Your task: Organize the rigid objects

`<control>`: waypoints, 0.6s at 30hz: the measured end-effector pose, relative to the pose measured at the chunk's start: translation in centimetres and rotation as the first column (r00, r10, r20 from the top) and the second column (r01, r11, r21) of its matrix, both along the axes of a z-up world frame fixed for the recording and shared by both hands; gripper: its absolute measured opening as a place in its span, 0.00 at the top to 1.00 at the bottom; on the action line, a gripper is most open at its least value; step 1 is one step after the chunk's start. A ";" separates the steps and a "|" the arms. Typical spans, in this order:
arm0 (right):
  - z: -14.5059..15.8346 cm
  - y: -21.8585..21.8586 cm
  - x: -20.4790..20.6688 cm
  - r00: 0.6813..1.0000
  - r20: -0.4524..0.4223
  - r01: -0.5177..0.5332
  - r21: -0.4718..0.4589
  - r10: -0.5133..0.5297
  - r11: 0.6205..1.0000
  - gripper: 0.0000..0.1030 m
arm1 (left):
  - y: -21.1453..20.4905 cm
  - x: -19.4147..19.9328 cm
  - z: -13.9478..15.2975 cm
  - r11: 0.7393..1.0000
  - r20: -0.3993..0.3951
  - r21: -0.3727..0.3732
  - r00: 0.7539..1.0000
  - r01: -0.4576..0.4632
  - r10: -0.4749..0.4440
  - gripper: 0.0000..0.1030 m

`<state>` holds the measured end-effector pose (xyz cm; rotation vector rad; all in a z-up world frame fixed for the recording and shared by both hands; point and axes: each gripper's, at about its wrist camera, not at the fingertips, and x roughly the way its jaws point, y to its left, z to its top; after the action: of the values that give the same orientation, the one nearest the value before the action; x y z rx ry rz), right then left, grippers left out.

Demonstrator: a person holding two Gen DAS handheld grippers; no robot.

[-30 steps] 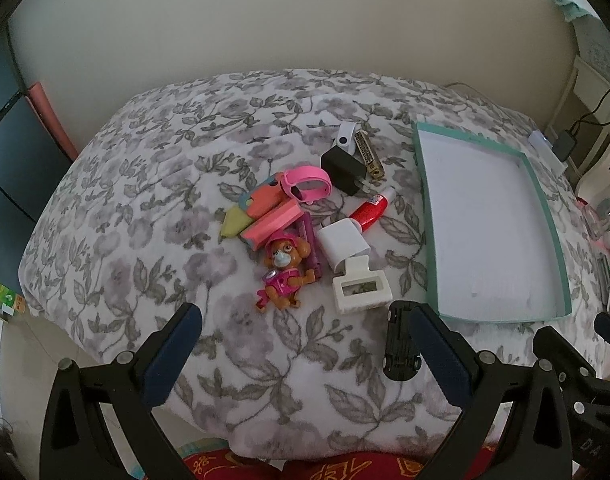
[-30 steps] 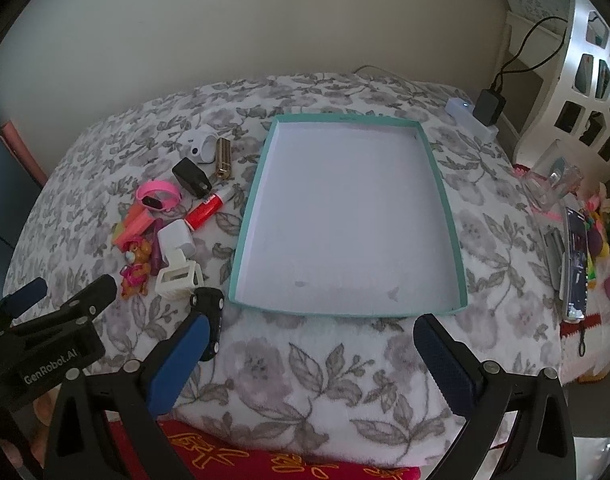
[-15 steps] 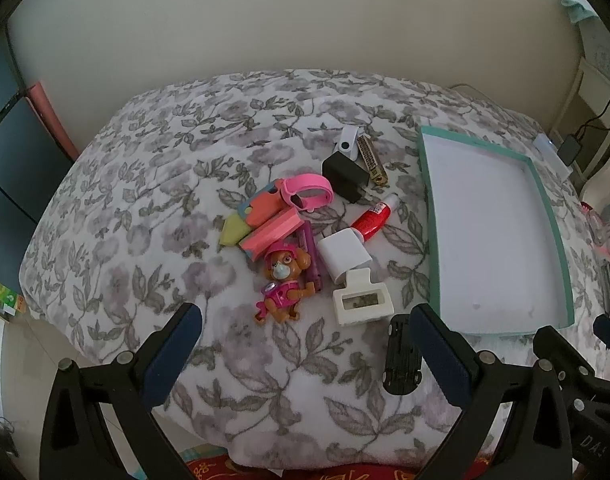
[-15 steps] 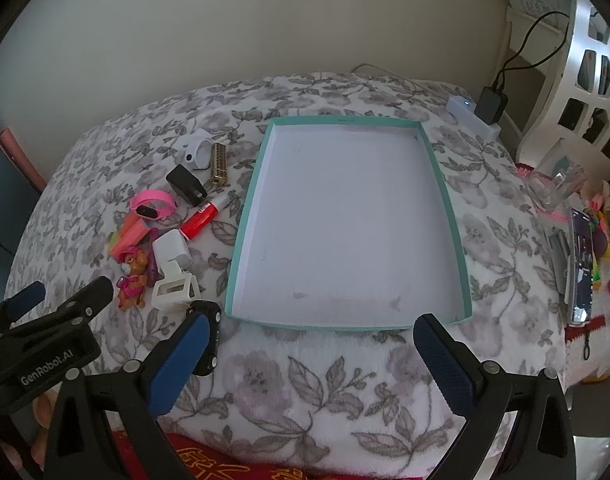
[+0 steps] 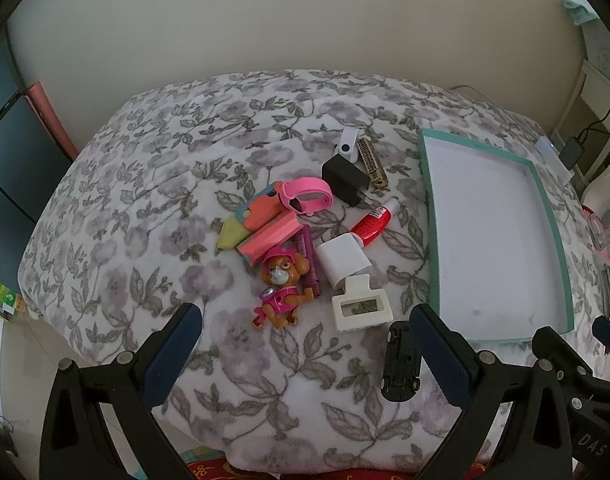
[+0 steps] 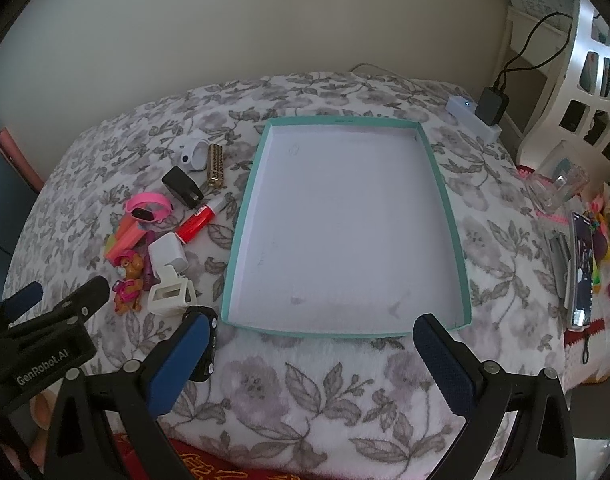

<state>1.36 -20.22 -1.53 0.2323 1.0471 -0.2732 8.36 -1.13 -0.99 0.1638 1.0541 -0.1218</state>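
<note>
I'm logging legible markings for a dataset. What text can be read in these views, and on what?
"GenRobot.AI": on the left gripper body, seen in the right wrist view.
"DAS": partial, on the right gripper body, seen in the left wrist view.
Red tube label: too blurred.
Gold patterned bar: ornament, no readable words.
Red cloth edge: yellow marks, unreadable.

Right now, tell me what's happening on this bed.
A person holds two grippers over a floral blanket. The left gripper and right gripper are both open and hold nothing. A shallow teal-rimmed white tray lies empty. Beside it sits a heap of small things, among them a pink wristband, a red glue tube and a pink-clad toy puppy. A black toy car lies nearest. Nothing is sorted yet.
</note>
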 end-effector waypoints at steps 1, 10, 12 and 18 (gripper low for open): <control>0.0 0.0 0.0 1.000 0.001 0.000 0.000 0.000 1.000 0.00 | 0.0 0.0 0.0 1.000 0.000 0.000 1.000 0.000 0.000 0.00; 0.0 -0.1 0.4 1.000 -0.004 0.002 -0.004 -0.002 1.000 0.00 | 0.2 0.3 0.1 1.000 -0.004 0.001 1.000 -0.004 0.004 0.00; 0.1 0.0 0.3 1.000 -0.004 0.002 -0.003 -0.002 1.000 0.00 | 0.2 0.3 0.1 1.000 -0.005 0.002 1.000 -0.002 0.002 0.00; 0.2 0.1 0.4 1.000 -0.003 0.003 -0.003 -0.003 1.000 0.00 | 0.4 0.4 0.3 1.000 -0.004 -0.001 1.000 -0.008 0.008 0.00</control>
<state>1.81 -20.16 -1.36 0.2306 1.0493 -0.2781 8.78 -0.71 -0.65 0.1585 1.0586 -0.1159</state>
